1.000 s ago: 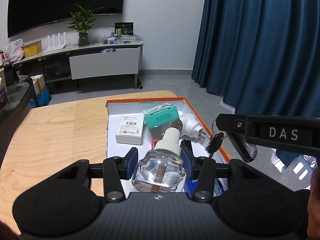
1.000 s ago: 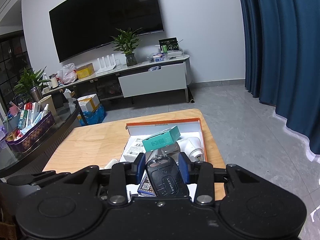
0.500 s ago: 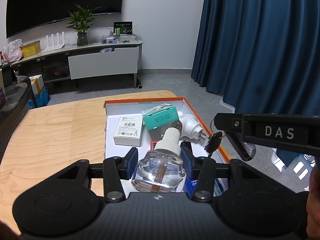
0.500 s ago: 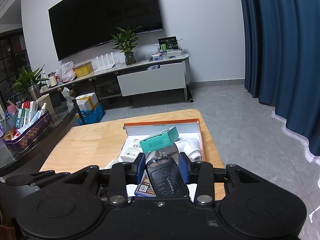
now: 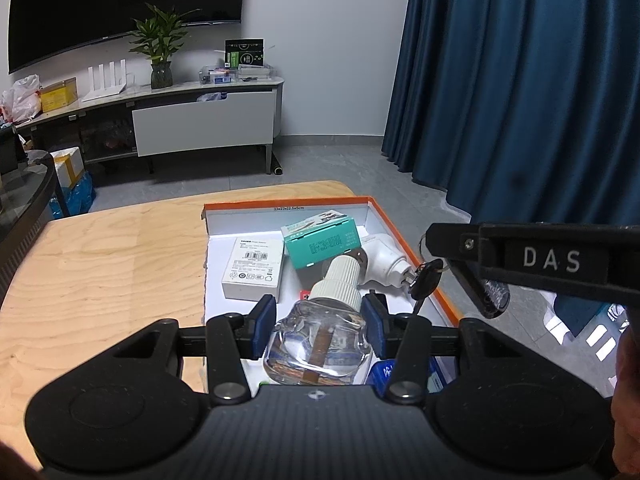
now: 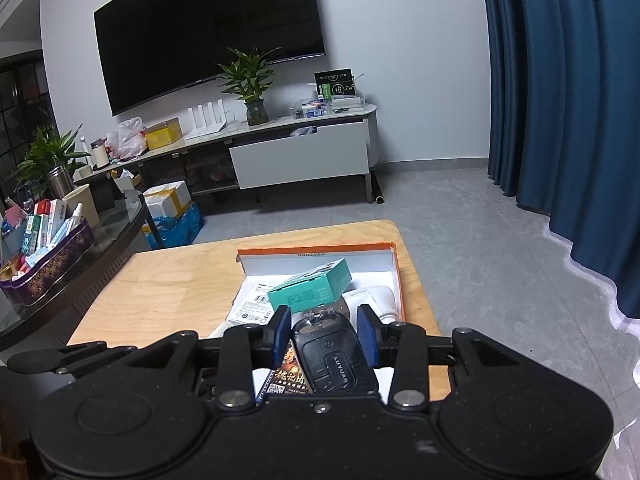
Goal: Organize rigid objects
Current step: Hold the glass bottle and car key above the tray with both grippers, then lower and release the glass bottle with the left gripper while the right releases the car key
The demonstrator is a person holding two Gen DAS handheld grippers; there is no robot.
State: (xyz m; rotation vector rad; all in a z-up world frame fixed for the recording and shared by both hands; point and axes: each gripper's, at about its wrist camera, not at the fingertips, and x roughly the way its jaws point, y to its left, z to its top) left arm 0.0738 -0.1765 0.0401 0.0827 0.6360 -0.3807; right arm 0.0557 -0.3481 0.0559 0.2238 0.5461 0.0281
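While hovering over the orange box (image 5: 412, 246) on the table (image 5: 100, 264), left gripper (image 5: 318, 320) pinching a glass bottle (image 5: 320, 338) (white cap forward), right gripper (image 6: 324, 332) clamped on a black key fob (image 6: 332, 356).

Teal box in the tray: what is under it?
The teal box leans on a white plug adapter and a metal piece in the orange-rimmed tray; anything else beneath is hidden.

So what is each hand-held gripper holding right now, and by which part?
Left hand-held gripper: clear glass bottle, clamped across its body below the white cap. Right hand-held gripper: black car key fob, gripped by its sides.
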